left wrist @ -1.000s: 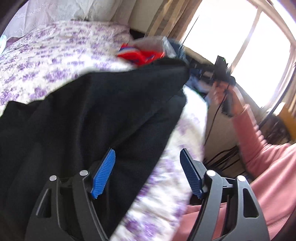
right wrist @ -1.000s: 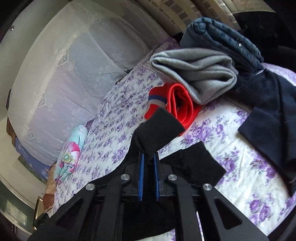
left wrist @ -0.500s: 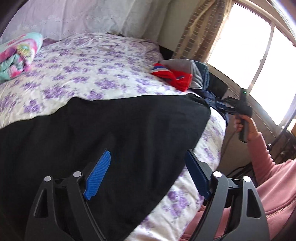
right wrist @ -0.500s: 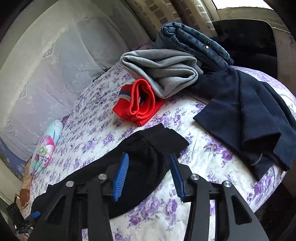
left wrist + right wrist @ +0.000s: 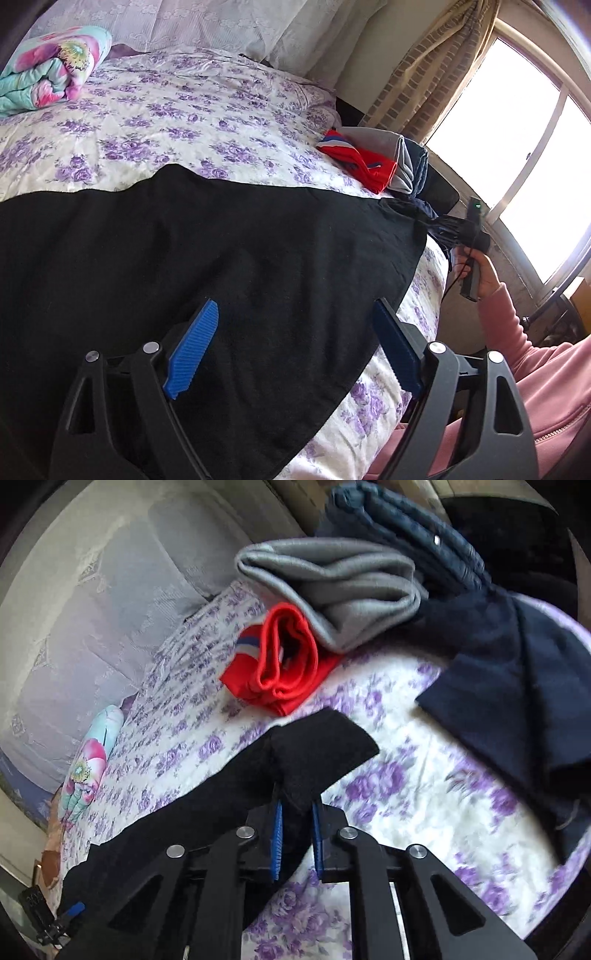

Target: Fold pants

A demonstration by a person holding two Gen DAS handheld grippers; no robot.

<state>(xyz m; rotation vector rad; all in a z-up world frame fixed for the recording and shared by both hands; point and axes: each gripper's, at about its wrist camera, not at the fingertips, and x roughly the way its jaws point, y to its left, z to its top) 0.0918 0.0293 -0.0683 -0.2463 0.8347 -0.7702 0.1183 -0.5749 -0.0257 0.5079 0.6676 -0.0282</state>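
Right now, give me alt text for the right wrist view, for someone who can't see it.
The right gripper is shut on a corner of the black pants, which trail left across a purple-flowered bedspread. Beyond lie a folded red garment, folded grey pants, folded jeans and a spread navy garment.

Right gripper (image 5: 297,834) jaws reclosed on pants (image 5: 314,746)
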